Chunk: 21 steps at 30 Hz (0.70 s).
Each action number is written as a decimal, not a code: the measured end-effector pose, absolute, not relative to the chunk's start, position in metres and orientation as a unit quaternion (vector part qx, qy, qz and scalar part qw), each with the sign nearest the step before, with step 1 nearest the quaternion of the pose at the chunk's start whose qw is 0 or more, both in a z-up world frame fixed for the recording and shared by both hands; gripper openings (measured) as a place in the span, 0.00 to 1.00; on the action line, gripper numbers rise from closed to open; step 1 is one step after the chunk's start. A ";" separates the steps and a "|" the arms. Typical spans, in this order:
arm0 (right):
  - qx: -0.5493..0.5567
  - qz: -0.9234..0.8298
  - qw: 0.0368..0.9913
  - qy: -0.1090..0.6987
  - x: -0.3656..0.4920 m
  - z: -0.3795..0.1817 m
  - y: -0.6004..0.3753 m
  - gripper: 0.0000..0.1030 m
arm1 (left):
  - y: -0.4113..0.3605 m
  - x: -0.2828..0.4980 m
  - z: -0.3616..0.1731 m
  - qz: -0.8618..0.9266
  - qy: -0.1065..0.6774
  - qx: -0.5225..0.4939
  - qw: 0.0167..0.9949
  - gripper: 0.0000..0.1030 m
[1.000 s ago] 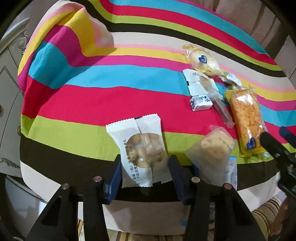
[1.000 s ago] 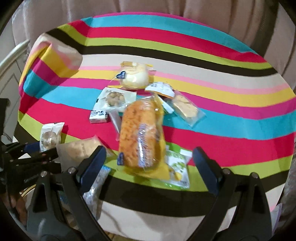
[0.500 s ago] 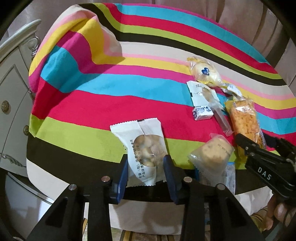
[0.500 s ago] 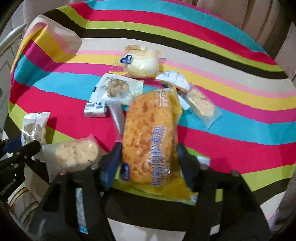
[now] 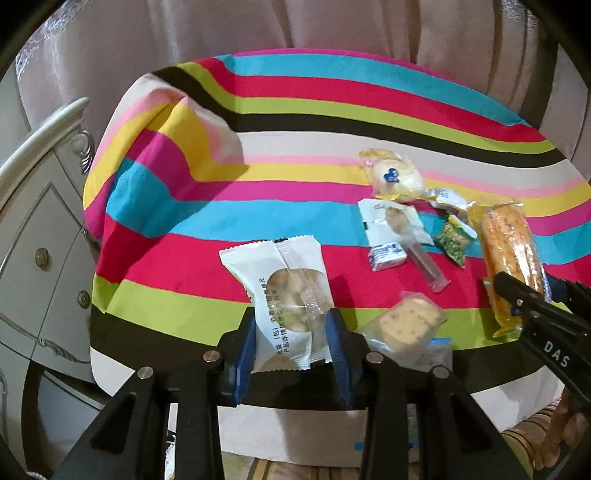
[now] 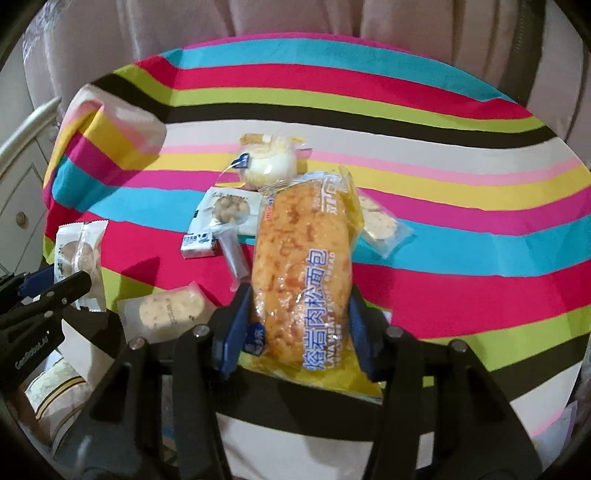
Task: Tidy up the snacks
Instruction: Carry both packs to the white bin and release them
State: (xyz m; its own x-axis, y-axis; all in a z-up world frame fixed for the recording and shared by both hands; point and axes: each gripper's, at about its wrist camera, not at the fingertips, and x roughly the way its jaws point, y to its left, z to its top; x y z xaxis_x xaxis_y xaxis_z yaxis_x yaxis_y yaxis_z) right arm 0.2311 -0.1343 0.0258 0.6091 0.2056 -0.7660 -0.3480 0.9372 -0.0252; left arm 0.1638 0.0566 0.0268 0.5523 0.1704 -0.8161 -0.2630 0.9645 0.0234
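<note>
Left gripper [image 5: 291,339] clamped on a white cookie packet [image 5: 284,291], blue pads [image 5: 245,343] pressing both long edges of its near end. Packet raised and tilted, far end pointing out over the red and green bands of the striped tablecloth [image 5: 184,236], shadow beneath. Gripper low at the near edge of the table, fingers pointing away toward the far curtain [image 5: 295,26].

Right gripper [image 6: 295,328] closed on a long yellow bag of meat floss bread [image 6: 303,266], pads [image 6: 232,332] squeezing the bag's near third from either side. Bag upright along the gripper's axis, held above the cloth [image 6: 461,206], printed blue lettering facing the camera. In the left view, same bread [image 5: 509,254] at the far right, gripped by the black tool [image 5: 535,317] marked DAS, coming in from the near right.

On the cloth between the two: a clear-wrapped square cracker [image 5: 410,325] near the table's edge, a small white-and-blue box [image 5: 386,256], a clear tube-shaped wrapper [image 5: 424,264], a white pouch with cookies [image 5: 393,221], a green pea packet [image 5: 454,242], and, farthest, a wrapped cream bun [image 5: 393,177]. To the right of the bread in the right view, a clear packet of round crackers [image 6: 380,225]. White drawer cabinet [image 5: 33,258] at the far left.
</note>
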 end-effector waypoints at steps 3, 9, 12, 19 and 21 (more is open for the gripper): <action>-0.072 0.150 0.895 0.413 0.229 0.032 -0.149 0.52 | 0.047 0.165 0.031 0.114 0.454 -0.044 0.882 0.37; -0.044 0.137 0.899 0.415 0.219 0.038 -0.184 0.52 | 0.017 0.168 0.040 0.089 0.449 -0.031 0.889 0.37; -0.029 0.125 0.901 0.415 0.213 0.041 -0.205 0.52 | -0.003 0.172 0.042 0.069 0.450 -0.024 0.890 0.37; 0.003 0.088 0.906 0.414 0.203 0.045 -0.258 0.52 | -0.060 0.179 0.048 0.014 0.450 -0.001 0.893 0.37; 0.012 0.077 0.907 0.414 0.200 0.046 -0.273 0.52 | -0.073 0.181 0.049 -0.001 0.451 0.006 0.893 0.37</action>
State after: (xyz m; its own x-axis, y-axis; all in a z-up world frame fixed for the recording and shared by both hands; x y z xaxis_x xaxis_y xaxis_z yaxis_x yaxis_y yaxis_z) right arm 0.2000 -0.2732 0.0460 0.6455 0.1500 -0.7489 -0.1303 0.9878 0.0855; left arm 0.1807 -0.0726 0.0492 0.5937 0.0036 -0.8047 0.0066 0.9999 0.0093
